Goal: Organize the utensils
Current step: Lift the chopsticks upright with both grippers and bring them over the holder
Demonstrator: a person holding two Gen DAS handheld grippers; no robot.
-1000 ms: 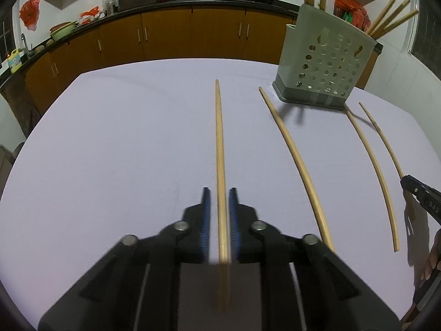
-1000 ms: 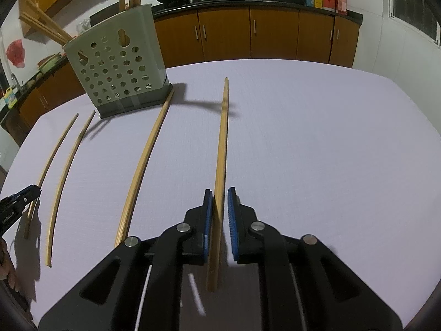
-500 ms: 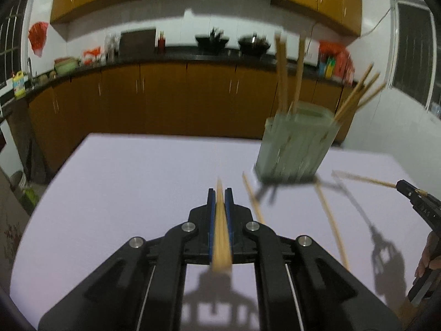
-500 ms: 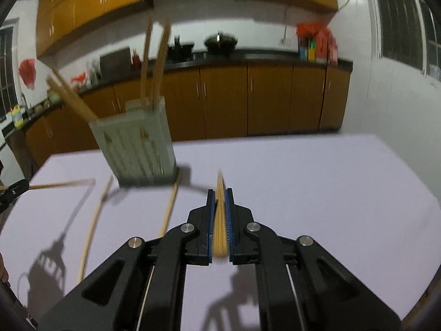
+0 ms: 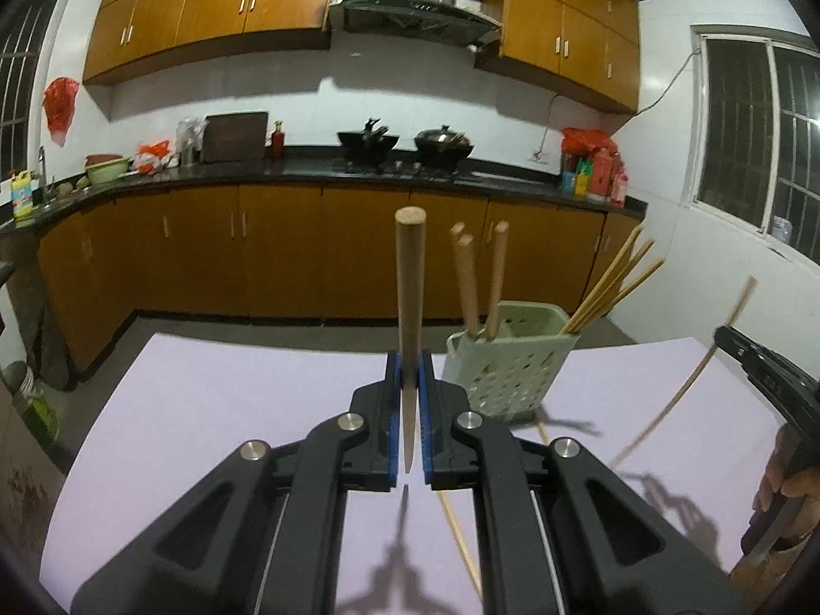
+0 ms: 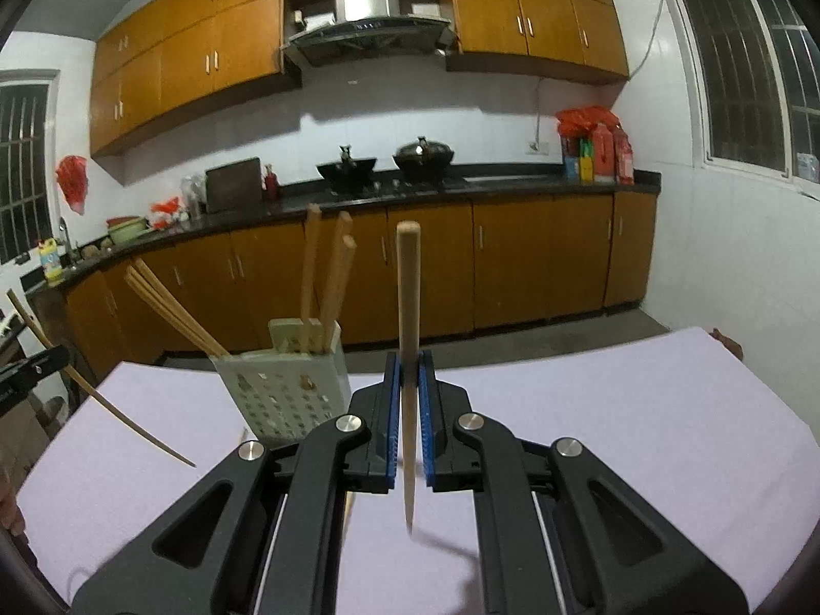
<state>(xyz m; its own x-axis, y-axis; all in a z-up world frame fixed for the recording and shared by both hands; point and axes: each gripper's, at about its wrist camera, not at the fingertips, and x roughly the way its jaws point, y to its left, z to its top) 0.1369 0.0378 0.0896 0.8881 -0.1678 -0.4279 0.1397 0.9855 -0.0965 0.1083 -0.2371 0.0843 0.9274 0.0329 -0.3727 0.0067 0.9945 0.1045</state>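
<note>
My left gripper [image 5: 409, 366] is shut on a wooden chopstick [image 5: 409, 297] and holds it lifted off the table, thick end up. My right gripper [image 6: 409, 366] is shut on another wooden chopstick [image 6: 408, 307], also lifted and tilted upright. A pale green perforated utensil holder [image 5: 505, 369] with several chopsticks in it stands on the lilac table just right of my left gripper; in the right wrist view the holder [image 6: 287, 389] stands just left of my right gripper. The right gripper [image 5: 769, 374] and its chopstick also show at the left wrist view's right edge.
Loose chopsticks lie on the table [image 5: 205, 410], one beside my left gripper [image 5: 461, 538]. Brown kitchen cabinets [image 5: 282, 251] and a dark counter with woks [image 5: 366, 141] run behind the table. The left gripper's tip [image 6: 31, 366] shows at the right wrist view's left edge.
Both grippers closed on a chopstick lying on the table, then lifted it and tilted it up. The views swung from the tabletop to the kitchen wall.
</note>
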